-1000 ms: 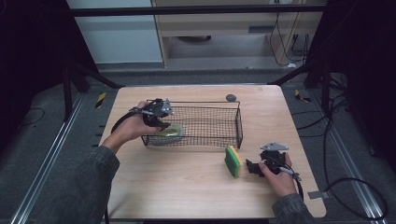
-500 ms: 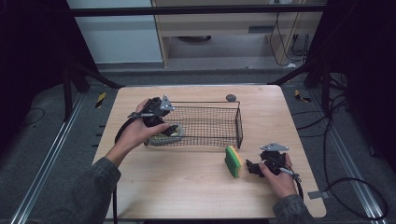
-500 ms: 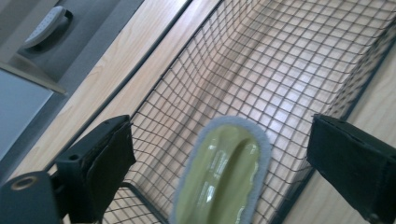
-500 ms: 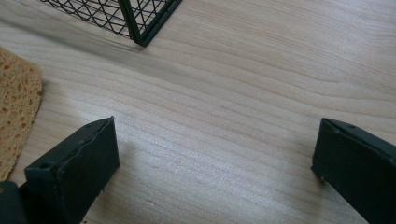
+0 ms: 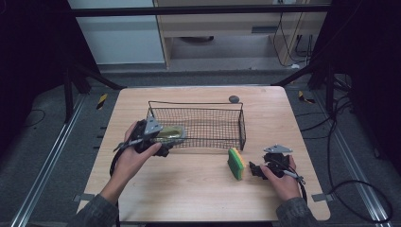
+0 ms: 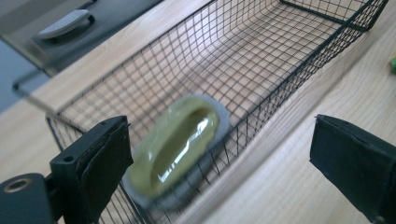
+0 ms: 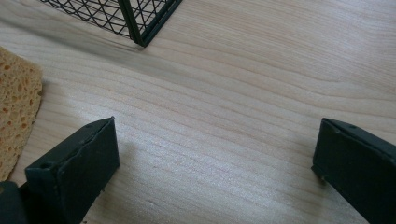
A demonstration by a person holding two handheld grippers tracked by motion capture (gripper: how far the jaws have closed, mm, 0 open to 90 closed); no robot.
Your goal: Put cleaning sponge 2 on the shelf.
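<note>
An olive-green oval pad on a grey base (image 5: 171,132) (image 6: 180,147) lies at the left end of the black wire basket (image 5: 208,109) (image 6: 299,70). My left gripper (image 5: 163,144) (image 6: 219,140) is at the basket's near left corner, just outside the front wall. Its jaws have just been opening and now stand wide with nothing between them. A green and yellow sponge (image 5: 235,163) (image 7: 16,112) stands on edge on the table, in front of the basket's right end. My right gripper (image 5: 254,170) (image 7: 217,154) rests just right of the sponge, open over bare wood.
The wooden table (image 5: 189,189) has its edges all in view, with dark floor and metal rails around it. A small dark round thing (image 5: 233,99) sits behind the basket near the far edge. The basket's corner (image 7: 135,21) lies ahead of the right gripper.
My left hand has drawn back from over the basket's left end toward the near side of the table. The olive pad stays in the basket. The right hand has not moved.
</note>
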